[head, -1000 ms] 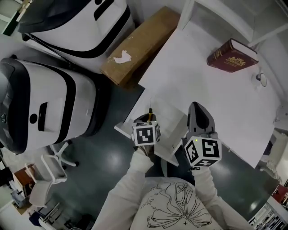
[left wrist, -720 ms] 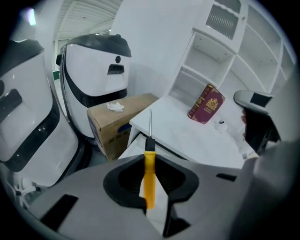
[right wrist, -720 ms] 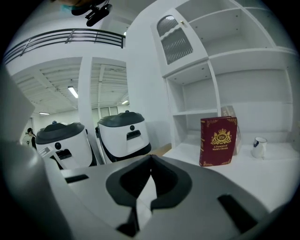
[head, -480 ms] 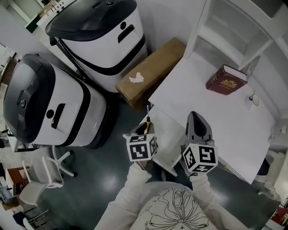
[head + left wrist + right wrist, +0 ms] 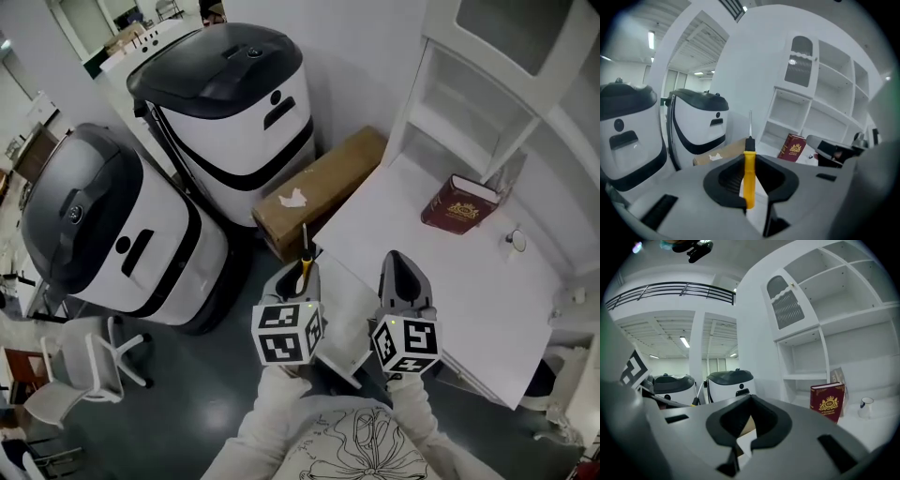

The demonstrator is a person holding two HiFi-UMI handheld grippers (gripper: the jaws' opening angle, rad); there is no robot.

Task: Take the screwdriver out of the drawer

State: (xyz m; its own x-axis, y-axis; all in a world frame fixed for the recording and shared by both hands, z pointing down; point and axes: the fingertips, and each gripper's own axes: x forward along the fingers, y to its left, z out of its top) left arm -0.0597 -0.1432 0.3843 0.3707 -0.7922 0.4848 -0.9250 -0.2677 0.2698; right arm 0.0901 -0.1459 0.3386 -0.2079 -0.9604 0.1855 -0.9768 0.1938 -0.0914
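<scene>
My left gripper (image 5: 302, 270) is shut on a screwdriver (image 5: 303, 262) with a yellow handle; its thin metal shaft sticks out past the tips. In the left gripper view the yellow handle (image 5: 749, 176) lies clamped between the jaws of the left gripper (image 5: 750, 157) and the shaft points up and ahead. The gripper hangs in the air over the open white drawer (image 5: 349, 314) at the desk's front edge. To its right, my right gripper (image 5: 399, 261) is shut with nothing in it; the right gripper (image 5: 750, 398) faces the shelves in its own view.
A white desk (image 5: 441, 281) carries a dark red book (image 5: 459, 203) and a small cup (image 5: 514, 240), with a white shelf unit (image 5: 487, 84) behind. A cardboard box (image 5: 319, 192) and two white-and-black machines (image 5: 234, 112) (image 5: 103, 234) stand at the left, a white chair (image 5: 84, 375) lower left.
Both grippers have risen, the left one more, carrying the screwdriver up and away from the drawer. The head view has tilted up, showing more of the machines and shelves.
</scene>
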